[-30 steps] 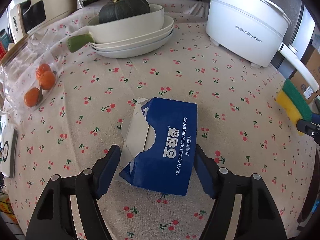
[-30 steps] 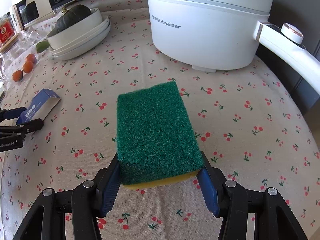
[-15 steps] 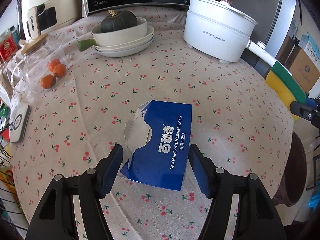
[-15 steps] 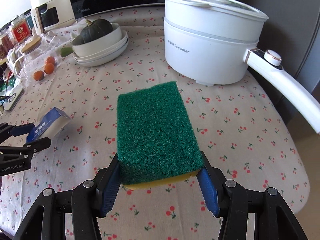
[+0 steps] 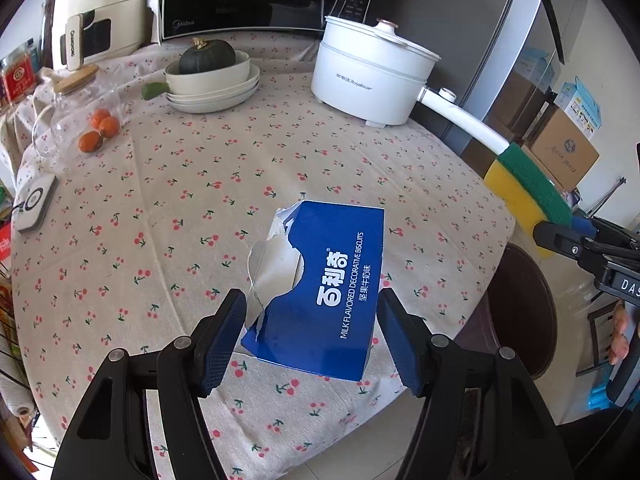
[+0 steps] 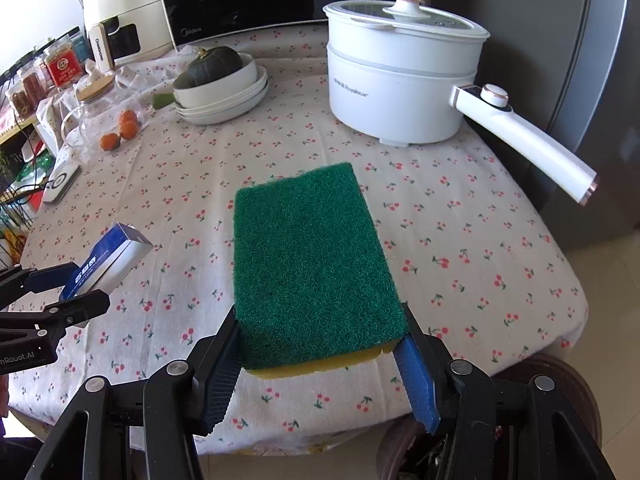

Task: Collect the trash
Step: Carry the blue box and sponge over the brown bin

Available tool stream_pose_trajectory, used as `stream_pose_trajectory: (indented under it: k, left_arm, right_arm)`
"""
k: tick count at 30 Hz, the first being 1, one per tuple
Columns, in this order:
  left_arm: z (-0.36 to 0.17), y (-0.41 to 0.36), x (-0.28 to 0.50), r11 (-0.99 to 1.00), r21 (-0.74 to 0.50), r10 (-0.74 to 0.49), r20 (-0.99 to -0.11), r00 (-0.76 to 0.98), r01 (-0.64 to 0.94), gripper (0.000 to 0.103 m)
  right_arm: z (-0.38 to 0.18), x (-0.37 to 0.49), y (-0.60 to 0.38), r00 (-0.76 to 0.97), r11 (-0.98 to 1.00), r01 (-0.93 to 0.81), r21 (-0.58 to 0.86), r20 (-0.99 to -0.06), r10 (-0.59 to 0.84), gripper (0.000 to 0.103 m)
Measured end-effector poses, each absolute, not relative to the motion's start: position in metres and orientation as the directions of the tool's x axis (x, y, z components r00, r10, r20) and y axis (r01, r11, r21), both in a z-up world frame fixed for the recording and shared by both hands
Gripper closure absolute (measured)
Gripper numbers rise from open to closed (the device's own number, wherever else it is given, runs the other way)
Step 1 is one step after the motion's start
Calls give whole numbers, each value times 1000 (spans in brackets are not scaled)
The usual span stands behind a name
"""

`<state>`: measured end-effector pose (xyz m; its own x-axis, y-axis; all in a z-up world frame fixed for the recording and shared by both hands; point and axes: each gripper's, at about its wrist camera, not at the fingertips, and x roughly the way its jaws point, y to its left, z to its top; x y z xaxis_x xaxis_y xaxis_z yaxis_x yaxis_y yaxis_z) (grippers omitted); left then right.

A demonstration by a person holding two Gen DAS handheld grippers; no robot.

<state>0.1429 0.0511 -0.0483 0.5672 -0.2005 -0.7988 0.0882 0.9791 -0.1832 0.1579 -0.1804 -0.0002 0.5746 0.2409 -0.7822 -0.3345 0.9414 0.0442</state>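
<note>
Both loads have risen off the cherry-print tabletop: your left claw clamps the torn blue cardboard biscuit box, right claw the green-and-yellow sponge; binning remains.

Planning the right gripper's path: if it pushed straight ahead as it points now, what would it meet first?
Probably the white electric pot. The right gripper, shut on the sponge, points across the cherry tablecloth toward it, with nothing between. Its height above the table is unclear, so it may meet the cloth first.

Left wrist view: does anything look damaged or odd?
Yes. The blue biscuit box held in the left tool is torn open along its left edge, with ragged white cardboard showing. Nothing else stands out.
</note>
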Motion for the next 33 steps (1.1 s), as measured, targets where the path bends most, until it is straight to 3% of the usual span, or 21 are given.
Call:
stream_pose_trajectory:
  k: [11, 16, 33]
  left_arm:
    - [-44, 22, 118, 956, -259, -290, -777, 558, 135, 33]
    - [-42, -6, 118, 938, -296, -347, -759, 551, 182, 33]
    - [-77, -154, 118, 873, -224, -424, -788, 447, 432, 33]
  right_arm:
    - [-14, 110, -210, 565, 955, -295, 41, -798, 209, 42]
    - [-26, 100, -234, 525, 959, -262, 105, -819, 234, 42]
    - [-62, 67, -365, 495, 995, -63, 79, -863, 100, 42]
